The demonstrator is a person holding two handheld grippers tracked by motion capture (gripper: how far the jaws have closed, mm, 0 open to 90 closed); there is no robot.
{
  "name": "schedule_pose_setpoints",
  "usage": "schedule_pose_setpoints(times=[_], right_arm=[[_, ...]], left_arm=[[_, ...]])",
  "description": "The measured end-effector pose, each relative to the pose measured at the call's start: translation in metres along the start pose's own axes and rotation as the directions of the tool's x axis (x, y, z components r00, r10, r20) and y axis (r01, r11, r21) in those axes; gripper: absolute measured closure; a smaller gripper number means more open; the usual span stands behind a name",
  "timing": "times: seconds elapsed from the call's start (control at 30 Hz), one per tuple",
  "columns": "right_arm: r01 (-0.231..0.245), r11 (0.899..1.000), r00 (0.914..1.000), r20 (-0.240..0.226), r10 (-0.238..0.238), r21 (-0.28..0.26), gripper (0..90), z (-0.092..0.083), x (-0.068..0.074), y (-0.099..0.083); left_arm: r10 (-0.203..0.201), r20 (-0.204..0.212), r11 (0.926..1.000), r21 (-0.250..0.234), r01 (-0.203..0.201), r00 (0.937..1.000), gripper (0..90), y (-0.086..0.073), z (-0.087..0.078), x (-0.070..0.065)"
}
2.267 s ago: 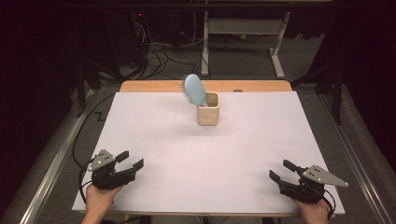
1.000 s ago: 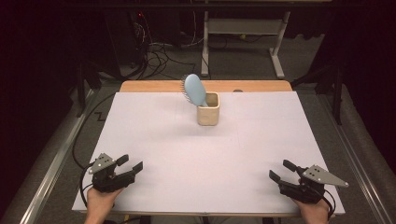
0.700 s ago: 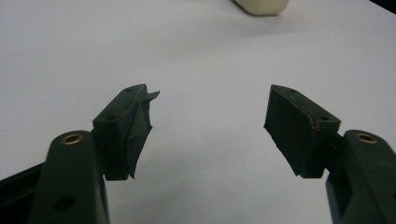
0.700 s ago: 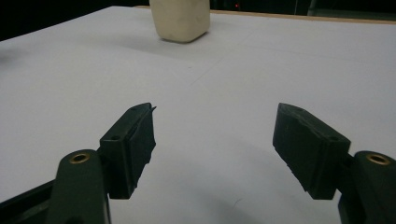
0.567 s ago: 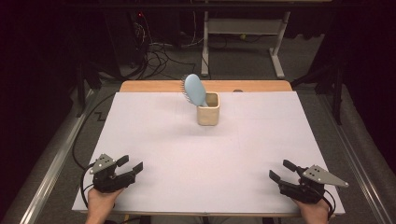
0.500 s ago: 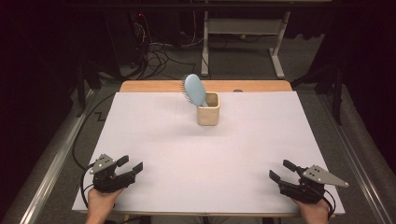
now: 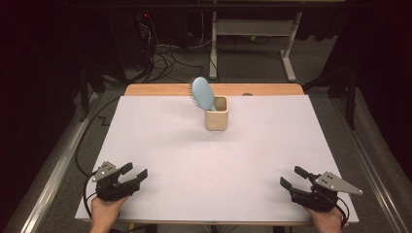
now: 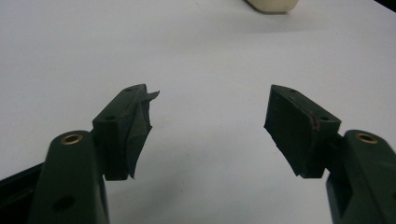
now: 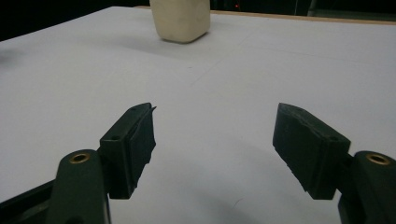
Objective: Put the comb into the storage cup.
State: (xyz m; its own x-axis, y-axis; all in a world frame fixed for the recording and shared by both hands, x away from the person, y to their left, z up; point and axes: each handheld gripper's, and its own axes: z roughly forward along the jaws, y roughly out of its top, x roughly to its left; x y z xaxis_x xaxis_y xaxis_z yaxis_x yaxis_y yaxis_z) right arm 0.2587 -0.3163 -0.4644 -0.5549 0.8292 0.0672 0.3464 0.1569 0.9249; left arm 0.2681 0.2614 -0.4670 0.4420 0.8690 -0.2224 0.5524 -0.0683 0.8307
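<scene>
At the near left corner of the white table [image 7: 160,145] the left gripper [image 7: 138,173] rests low over the surface in the person's left hand [image 7: 104,208], its jaws standing apart with nothing between them; the left gripper view looks along that gap at bare white surface, with the foot of the cream cup [image 8: 272,4] just cutting in at the top edge. Toward the far middle of the table the cup [image 7: 216,112] stands upright, and a light blue hairbrush [image 7: 202,94] sits in it handle down, its head leaning up and to the left over the rim. At the near right corner the right gripper [image 7: 294,177] lies likewise, jaws spread and empty, well apart from the cup. I judge this to be a waiting stance with no reach begun: the next move calls for one hand to travel forward to the cup and close on the brush above the rim, perhaps with the other steadying the cup so it does not tip. Only the high view gives the brush itself and both hands together; the right gripper view gives the cup's [image 9: 180,18] lower body and rounded base closer and from table level, with the brush cut off above.
</scene>
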Motion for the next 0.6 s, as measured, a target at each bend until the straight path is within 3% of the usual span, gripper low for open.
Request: schedule_pose_setpoints(times=[0.6], right_arm=[[0.001,1.000,1.0000,0.001,-0.001,0.000,30.2,0.0002,-0.0002,0.0000]], left_arm=[[-0.014,-0.003,0.9998,0.016,0.014,0.9999,31.7,-0.0040,0.0043,0.0019]])
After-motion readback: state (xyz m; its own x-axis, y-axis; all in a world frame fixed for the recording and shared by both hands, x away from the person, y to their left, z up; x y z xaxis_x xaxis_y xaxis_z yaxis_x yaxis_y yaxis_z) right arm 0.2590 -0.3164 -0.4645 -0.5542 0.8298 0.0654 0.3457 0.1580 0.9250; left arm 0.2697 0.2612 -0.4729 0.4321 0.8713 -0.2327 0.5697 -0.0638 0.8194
